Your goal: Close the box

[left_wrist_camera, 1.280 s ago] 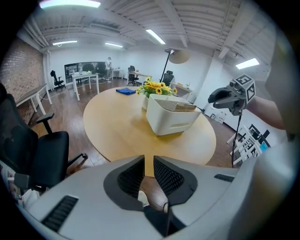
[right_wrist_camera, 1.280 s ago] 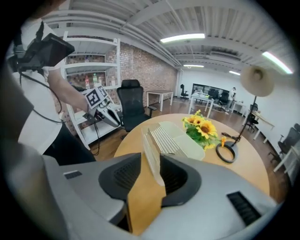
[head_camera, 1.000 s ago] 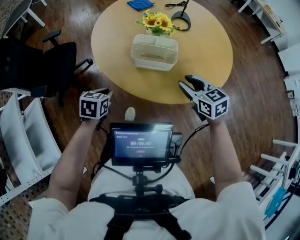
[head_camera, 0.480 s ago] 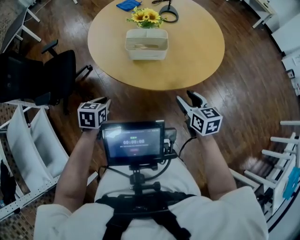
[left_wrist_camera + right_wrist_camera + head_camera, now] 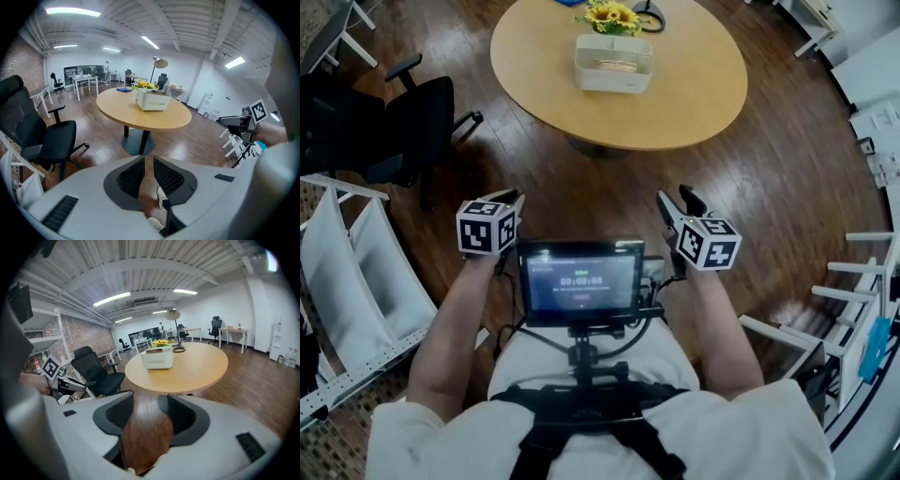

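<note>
The white box stands on the round wooden table, far ahead of both grippers; it also shows as the box and the box in the two gripper views. I cannot tell how its lid sits. My left gripper hangs over the floor near my body; its jaws stand only a narrow gap apart with nothing in it. My right gripper is held level with it. Its jaws are wide apart and empty, with only floor showing between them.
Sunflowers and a black lamp base sit behind the box. A black office chair stands left of the table. White racks flank me on the left and white frames on the right. A screen hangs at my chest.
The table and box have moved away toward the top of the head view. Both grippers are now over bare floor, well short of the table edge. The right jaws have spread.
</note>
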